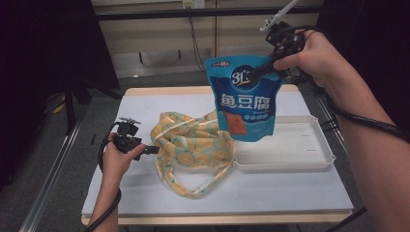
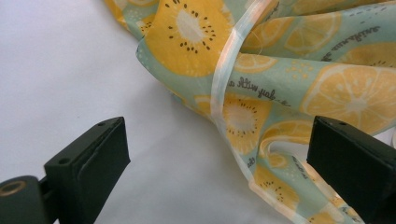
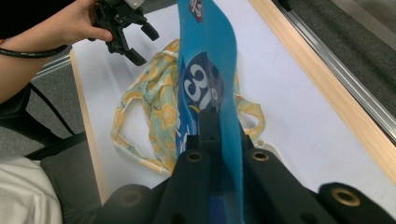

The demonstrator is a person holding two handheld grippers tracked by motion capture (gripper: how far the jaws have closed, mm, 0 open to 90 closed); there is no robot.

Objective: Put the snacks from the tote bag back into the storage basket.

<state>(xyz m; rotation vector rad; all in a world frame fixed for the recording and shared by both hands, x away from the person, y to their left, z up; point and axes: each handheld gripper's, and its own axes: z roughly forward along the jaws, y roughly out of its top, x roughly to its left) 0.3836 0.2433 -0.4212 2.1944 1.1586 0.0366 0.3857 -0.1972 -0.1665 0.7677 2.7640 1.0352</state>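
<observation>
A blue snack pouch (image 1: pixel 246 101) with white lettering hangs upright in the air, above the table's middle. My right gripper (image 1: pixel 256 75) is shut on its top part; in the right gripper view the black jaws (image 3: pixel 224 140) pinch the pouch (image 3: pixel 205 70) edge-on. A fabric tote bag (image 1: pixel 193 140) printed with yellow fruit slices lies crumpled on the white table cover (image 1: pixel 145 106). My left gripper (image 1: pixel 153 150) sits at the bag's left edge, open. In the left gripper view (image 2: pixel 219 163) a fold of the bag (image 2: pixel 261 84) lies between the wide-apart jaws, untouched by the pads.
A shallow white tray (image 1: pixel 290 154) lies on the right half of the table, right of the bag. The table's wooden edge (image 1: pixel 169 90) runs along the far side. Dark curtains and metal rails flank the table. The left gripper (image 3: pixel 126 28) also appears in the right gripper view.
</observation>
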